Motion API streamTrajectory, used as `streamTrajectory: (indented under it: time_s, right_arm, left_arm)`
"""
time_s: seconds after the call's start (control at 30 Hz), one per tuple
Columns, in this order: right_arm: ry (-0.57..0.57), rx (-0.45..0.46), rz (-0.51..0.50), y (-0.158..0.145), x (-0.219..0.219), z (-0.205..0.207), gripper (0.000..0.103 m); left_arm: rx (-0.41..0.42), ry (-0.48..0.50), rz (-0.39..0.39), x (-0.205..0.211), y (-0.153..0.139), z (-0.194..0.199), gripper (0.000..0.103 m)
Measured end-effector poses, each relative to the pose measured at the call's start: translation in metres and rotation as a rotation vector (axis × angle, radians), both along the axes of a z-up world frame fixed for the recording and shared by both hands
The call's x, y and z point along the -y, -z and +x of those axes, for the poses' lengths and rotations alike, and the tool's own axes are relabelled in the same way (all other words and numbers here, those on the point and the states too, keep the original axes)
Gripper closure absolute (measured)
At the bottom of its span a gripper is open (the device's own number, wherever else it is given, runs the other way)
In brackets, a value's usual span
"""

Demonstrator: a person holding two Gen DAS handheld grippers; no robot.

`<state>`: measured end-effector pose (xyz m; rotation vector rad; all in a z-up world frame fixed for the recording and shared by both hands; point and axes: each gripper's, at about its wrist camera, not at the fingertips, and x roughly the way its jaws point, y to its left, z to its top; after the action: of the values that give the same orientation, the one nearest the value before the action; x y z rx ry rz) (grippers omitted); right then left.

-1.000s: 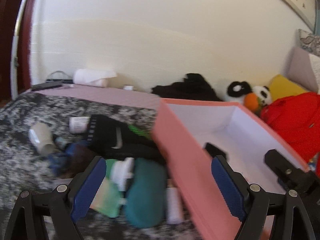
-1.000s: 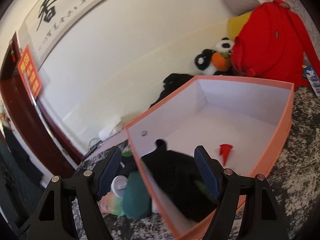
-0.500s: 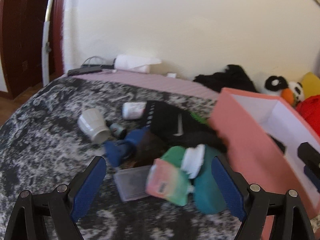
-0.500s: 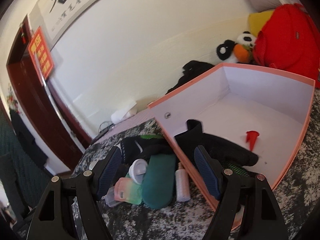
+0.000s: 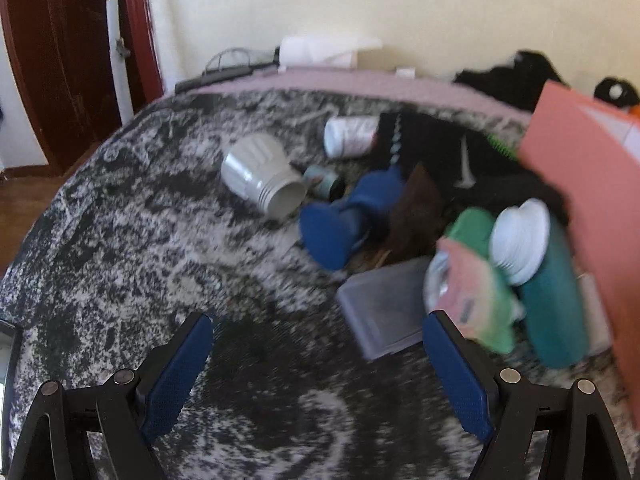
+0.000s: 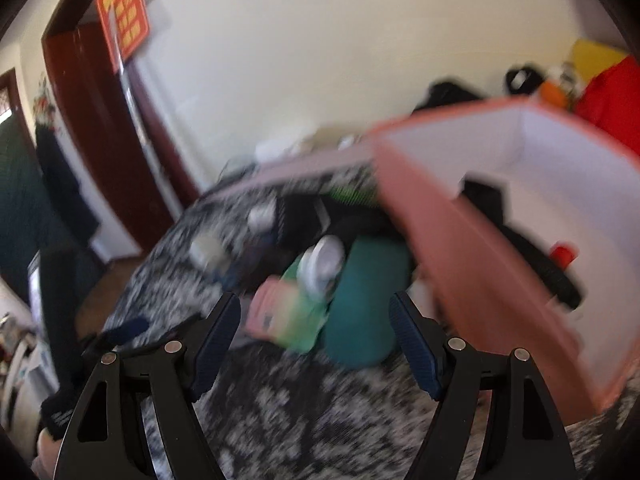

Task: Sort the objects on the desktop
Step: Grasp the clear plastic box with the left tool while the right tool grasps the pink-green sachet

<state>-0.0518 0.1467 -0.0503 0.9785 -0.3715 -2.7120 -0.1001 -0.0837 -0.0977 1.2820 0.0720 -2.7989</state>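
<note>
left wrist view: the left gripper [image 5: 316,364] hangs spread wide and empty over the black-and-white mottled desk [image 5: 160,240]. ahead lie a grey ribbed cup [image 5: 260,178] on its side, a blue cloth [image 5: 348,216], a clear plastic case [image 5: 384,308] and a teal case [image 5: 554,300] beside the pink box [image 5: 592,208].

right wrist view, blurred: the right gripper [image 6: 316,336] is also spread, holding nothing, near the teal case [image 6: 368,300]; a black garment [image 6: 520,248] lies inside the pink box [image 6: 460,248].

From my left camera the cup [image 5: 262,178] lies on its side left of the clutter pile, the flat case [image 5: 386,312] nearest me, the box [image 5: 592,216] at right.
</note>
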Motion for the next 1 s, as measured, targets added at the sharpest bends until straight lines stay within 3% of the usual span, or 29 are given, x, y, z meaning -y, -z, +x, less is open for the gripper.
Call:
streamTrajectory:
  time_s: [0.1,0.2,0.37,0.73,0.77,0.83,1.0]
  right_arm:
    - [-0.061,0.066,0.013,0.013,0.015,-0.009,0.020]
    - [-0.084,0.092,0.011,0.021,0.029,-0.023,0.017]
    - [-0.091,0.138,0.009,0.035,0.045,-0.038,0.016]
    - [-0.077,0.091,-0.025,0.021,0.038,-0.029,0.015]
    - [-0.076,0.086,-0.024,0.020,0.037,-0.028,0.015]
    - [-0.067,0.075,-0.007,0.018,0.035,-0.026,0.015]
    - [-0.038,0.060,-0.011,0.013,0.022,-0.024,0.015]
  left_arm:
    - [0.076,0.005,0.057,0.008,0.011,-0.009,0.014]
    - [0.147,-0.018,0.165,0.018,0.021,-0.019,0.014]
    - [0.216,-0.066,0.272,0.024,0.038,-0.033,0.014]
    - [0.195,-0.072,0.347,0.004,0.051,-0.055,0.014]
    - [0.185,-0.062,0.358,0.001,0.051,-0.056,0.016]
    - [0.171,-0.031,0.377,-0.007,0.049,-0.057,0.045]
    - [0.113,-0.030,0.369,-0.015,0.032,-0.052,0.068]
